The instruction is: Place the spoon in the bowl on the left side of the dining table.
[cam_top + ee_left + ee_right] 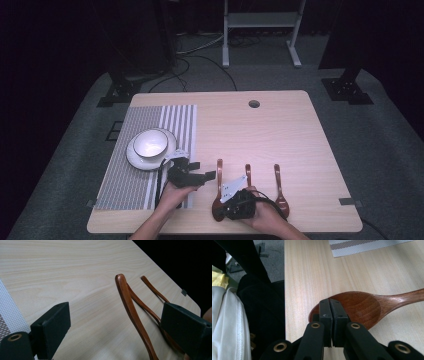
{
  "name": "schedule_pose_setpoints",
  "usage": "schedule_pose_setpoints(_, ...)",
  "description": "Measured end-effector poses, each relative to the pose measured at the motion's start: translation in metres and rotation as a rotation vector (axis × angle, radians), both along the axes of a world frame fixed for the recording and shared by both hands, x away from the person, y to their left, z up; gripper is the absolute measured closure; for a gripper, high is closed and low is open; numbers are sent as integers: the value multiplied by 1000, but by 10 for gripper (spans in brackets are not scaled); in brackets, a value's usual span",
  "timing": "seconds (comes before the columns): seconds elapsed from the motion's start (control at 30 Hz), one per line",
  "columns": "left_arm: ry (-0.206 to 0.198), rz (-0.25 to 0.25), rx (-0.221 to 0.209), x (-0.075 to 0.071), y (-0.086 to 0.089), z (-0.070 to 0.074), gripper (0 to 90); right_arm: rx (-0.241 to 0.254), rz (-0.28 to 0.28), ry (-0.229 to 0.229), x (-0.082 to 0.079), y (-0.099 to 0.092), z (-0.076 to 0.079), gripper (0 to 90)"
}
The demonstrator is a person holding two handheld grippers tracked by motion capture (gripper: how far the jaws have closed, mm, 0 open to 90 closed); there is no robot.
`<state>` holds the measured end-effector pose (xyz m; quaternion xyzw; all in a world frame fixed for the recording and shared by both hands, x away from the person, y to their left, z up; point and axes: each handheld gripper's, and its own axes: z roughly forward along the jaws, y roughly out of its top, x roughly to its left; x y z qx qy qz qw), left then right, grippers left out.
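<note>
Three brown wooden spoons lie side by side near the table's front edge, handles pointing away from the person. My right gripper (225,207) (329,302) is shut, pads together with nothing between them, and its tips sit on the near rim of the left spoon's (219,175) (362,307) bowl. My left gripper (205,171) (117,315) is open beside that spoon's handle. In the left gripper view the handle (127,300) runs between the wide jaws and its tip seems to rise off the table. The middle spoon (248,172) (143,304) and the right spoon (278,180) (152,288) lie untouched.
A white bowl (150,142) stands on a white plate (134,159) on a striped placemat (125,185) at the left. A cable hole (254,104) is at the table's far side. The table's front edge and the person's white clothing (227,322) are close behind the right gripper.
</note>
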<state>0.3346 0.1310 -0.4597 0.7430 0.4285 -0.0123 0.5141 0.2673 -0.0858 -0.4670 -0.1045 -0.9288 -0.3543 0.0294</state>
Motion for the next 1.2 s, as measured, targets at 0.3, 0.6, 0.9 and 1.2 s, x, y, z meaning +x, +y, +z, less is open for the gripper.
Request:
schedule_pose_setpoints(0.3,46,15,-16,14,-14,-1,129,-17,18,-12,0,2,1,880)
schedule_pose_setpoints(0.6,37,-13,-38,18,-30,-3,425,-1,18,-33,-2,0,0,880)
schedule_pose_setpoints(0.9,24,-33,-28,18,-32,-10,695,7,14,-48,-4,-1,-1,871)
schedule_pose_setpoints(1.2,82,-32,-155,20,-26,-13,754,5,-10,-82,-7,-3,0,803)
